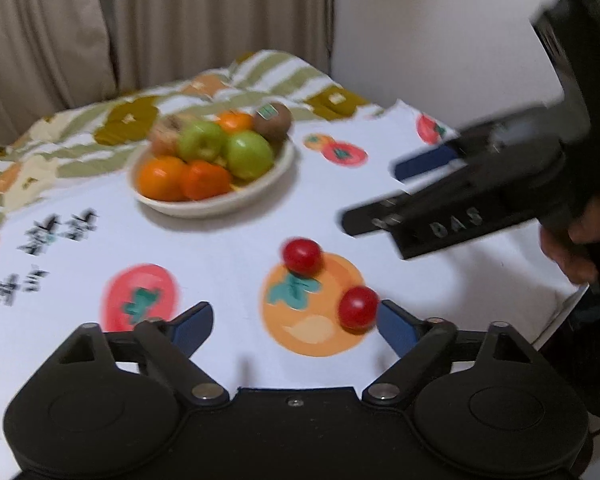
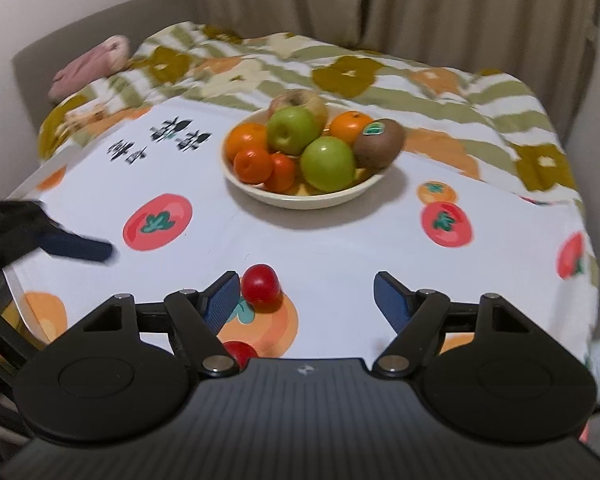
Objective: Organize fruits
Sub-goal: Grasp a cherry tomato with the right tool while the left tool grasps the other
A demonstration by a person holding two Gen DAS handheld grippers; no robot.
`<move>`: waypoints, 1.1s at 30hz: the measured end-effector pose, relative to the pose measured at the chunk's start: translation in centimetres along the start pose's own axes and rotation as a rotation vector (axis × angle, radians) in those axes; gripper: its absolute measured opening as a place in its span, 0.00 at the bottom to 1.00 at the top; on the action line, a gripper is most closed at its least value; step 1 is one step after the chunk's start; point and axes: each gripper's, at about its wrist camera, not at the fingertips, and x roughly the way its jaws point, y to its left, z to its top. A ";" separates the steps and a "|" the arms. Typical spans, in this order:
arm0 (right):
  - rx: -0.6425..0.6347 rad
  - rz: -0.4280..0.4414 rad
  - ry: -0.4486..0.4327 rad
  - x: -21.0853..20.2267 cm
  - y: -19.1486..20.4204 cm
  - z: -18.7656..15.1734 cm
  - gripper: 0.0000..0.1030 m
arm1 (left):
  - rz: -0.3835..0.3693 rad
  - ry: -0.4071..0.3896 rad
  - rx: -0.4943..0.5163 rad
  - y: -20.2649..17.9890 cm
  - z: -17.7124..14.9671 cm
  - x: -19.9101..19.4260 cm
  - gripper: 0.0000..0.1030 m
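A cream bowl [image 1: 256, 194] [image 2: 320, 200] holds green apples [image 2: 327, 163], oranges [image 2: 246, 141], a kiwi [image 2: 379, 142] and a reddish apple. Two small red fruits lie loose on the cloth: one [image 1: 302, 255] [image 2: 261, 284] farther out, one [image 1: 357, 306] [image 2: 239, 351] nearer. My left gripper [image 1: 294, 320] is open and empty, its right finger beside the nearer red fruit. My right gripper [image 2: 305, 295] is open and empty, its left finger next to the farther red fruit; it also shows in the left wrist view [image 1: 374, 194].
The table has a white cloth [image 2: 340, 248] printed with tomatoes and persimmons. Behind it lies a striped floral blanket [image 2: 380, 76], a pink item [image 2: 88, 66] and beige curtains [image 1: 140, 20]. The table edge runs at the right [image 2: 588, 264].
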 end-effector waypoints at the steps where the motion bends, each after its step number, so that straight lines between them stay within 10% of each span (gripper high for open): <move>1: -0.013 0.015 -0.001 0.4 0.0 -0.1 0.86 | -0.007 0.009 0.001 -0.4 -0.1 0.7 0.83; 19: -0.074 0.154 0.037 5.3 0.0 -0.7 0.70 | -0.073 0.052 0.006 -3.0 -0.3 5.1 0.35; 33: -0.052 0.193 0.080 7.4 0.8 -0.4 0.48 | -0.036 0.056 0.009 -1.9 -0.7 4.7 0.34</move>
